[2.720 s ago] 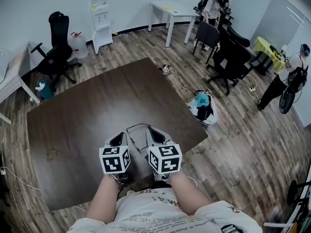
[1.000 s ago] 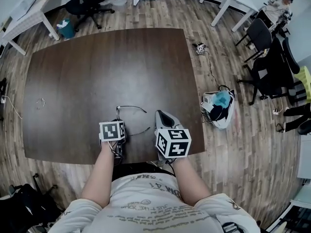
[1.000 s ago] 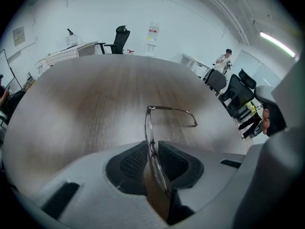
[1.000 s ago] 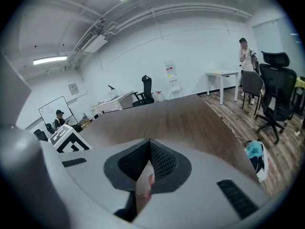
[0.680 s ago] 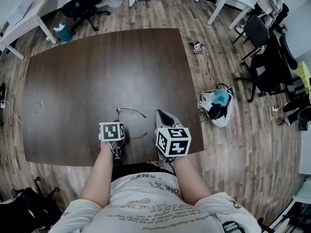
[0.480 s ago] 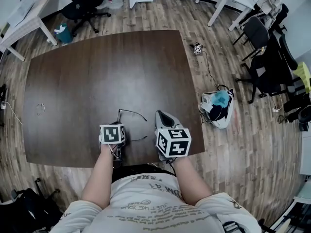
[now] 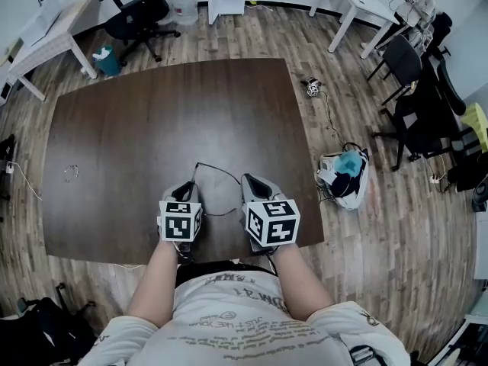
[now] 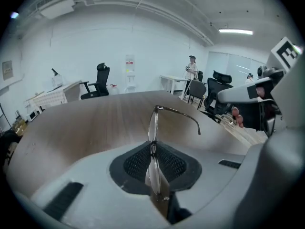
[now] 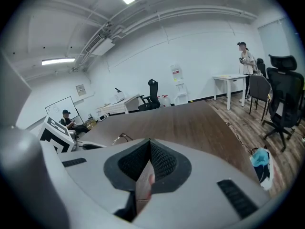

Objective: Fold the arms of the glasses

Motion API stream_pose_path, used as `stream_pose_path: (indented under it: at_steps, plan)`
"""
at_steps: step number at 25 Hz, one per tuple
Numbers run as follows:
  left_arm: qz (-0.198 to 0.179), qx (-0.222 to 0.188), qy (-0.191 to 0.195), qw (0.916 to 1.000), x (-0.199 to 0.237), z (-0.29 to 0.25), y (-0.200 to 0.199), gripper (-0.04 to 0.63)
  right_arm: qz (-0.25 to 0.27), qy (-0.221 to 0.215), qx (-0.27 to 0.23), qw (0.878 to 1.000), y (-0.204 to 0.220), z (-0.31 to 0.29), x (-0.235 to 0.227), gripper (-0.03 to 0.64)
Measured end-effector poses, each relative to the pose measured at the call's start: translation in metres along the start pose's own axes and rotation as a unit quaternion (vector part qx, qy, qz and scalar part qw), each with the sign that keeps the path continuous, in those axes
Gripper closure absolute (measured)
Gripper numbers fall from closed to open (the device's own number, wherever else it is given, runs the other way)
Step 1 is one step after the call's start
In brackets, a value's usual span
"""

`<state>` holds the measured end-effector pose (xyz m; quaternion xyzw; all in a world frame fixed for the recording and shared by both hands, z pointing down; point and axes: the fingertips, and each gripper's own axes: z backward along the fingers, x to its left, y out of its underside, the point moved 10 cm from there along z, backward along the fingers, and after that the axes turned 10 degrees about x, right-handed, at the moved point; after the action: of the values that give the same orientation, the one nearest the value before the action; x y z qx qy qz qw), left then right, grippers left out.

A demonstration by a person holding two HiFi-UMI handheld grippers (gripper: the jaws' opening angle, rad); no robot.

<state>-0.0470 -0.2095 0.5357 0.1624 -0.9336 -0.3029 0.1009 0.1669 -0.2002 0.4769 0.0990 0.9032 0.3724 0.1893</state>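
The left tongs (image 7: 185,191) (image 8: 153,150) are clamped on the glasses (image 7: 217,170) (image 8: 152,128), gripping the front of the frame between the pads. In the left gripper view the frame stands upright and edge-on, rising out of the closed pads above the dark tabletop (image 7: 152,120) (image 8: 81,128). 1 arm (image 8: 180,113) juts from the frame's top corner toward the right, unfolded, its tip curving down in the air. In the head view the glasses show as thin wire at the near edge of the tabletop, between the 2 marker cubes.

The right tongs (image 7: 254,183) (image 9: 148,144) sit just right of the glasses, pressed together with nothing between the pads. Whether they touch the wire cannot be told. Both point away from the person and tilt down.

A small wiry object (image 7: 71,172) lies well apart on the left side of the tabletop. On the floor (image 7: 381,235) to the right lies a bag (image 7: 343,178) with something teal in it, and a black office chair (image 7: 137,14) stands at the far left.
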Motion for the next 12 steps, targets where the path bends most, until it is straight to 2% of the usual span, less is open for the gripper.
stream_pose_path:
  at_steps: [5, 10, 12]
  plan:
    - [-0.024, -0.048, 0.015, 0.9985, -0.008, 0.022, -0.011, 0.548, 0.04, -0.006, -0.006, 0.999, -0.002, 0.002, 0.011, 0.609]
    - [-0.056, -0.085, 0.01, 0.9947, -0.014, 0.041, -0.017, 0.548, 0.08, 0.003, -0.015, 0.997, -0.005, 0.004, 0.024, 0.604]
    - [-0.067, -0.093, 0.0, 0.9934, -0.016, 0.046, -0.018, 0.548, 0.098, 0.004, -0.018, 0.995, -0.006, 0.006, 0.028, 0.535]
